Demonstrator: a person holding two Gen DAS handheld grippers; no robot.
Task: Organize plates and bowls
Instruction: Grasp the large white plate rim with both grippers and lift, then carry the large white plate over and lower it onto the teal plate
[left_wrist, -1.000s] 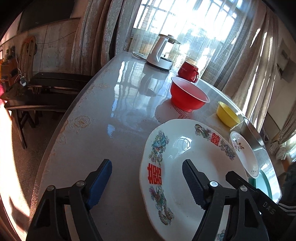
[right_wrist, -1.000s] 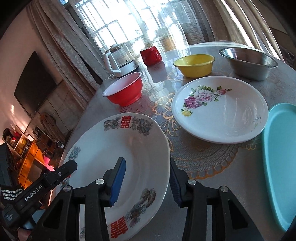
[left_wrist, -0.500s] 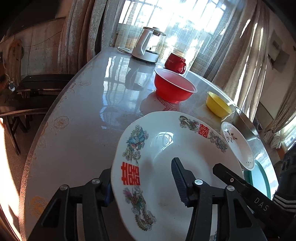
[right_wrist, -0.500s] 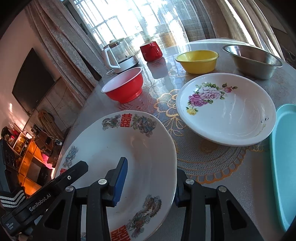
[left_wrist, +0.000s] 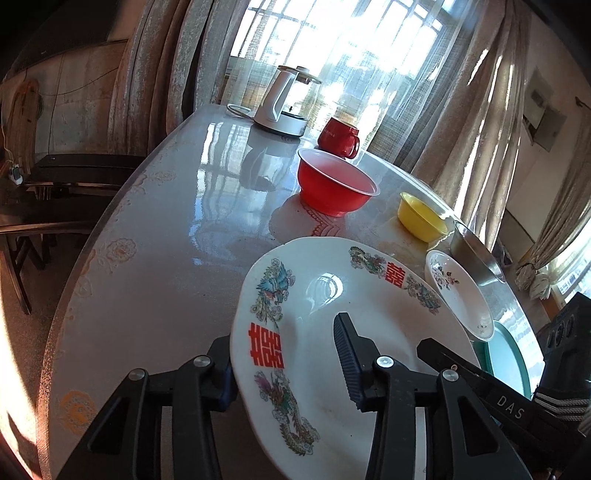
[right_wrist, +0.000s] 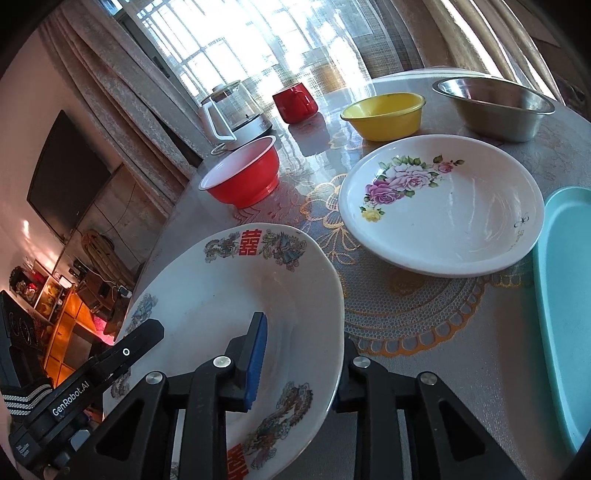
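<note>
A large white plate with red characters and dragon prints (left_wrist: 332, 306) (right_wrist: 229, 295) is held between both grippers. My left gripper (left_wrist: 284, 354) straddles its left rim, one finger inside the plate, the other under the rim. My right gripper (right_wrist: 299, 354) straddles its right rim the same way. The plate looks tilted and lifted off the table. A white floral plate (right_wrist: 443, 206) (left_wrist: 458, 295) lies to the right. A red bowl (left_wrist: 336, 188) (right_wrist: 243, 177), a yellow bowl (left_wrist: 421, 218) (right_wrist: 384, 114) and a steel bowl (right_wrist: 495, 107) (left_wrist: 476, 258) stand beyond.
A teal tray (right_wrist: 565, 295) (left_wrist: 509, 358) lies at the right edge. A red mug (left_wrist: 340, 136) (right_wrist: 295, 103) and a glass kettle (left_wrist: 284, 103) (right_wrist: 232, 110) stand at the far side. The table (left_wrist: 159, 258) drops off to the left, with a dark bench beyond.
Both grippers have closed in around the large plate's rims. The plate has risen and tilted, and both views have pulled back slightly.
</note>
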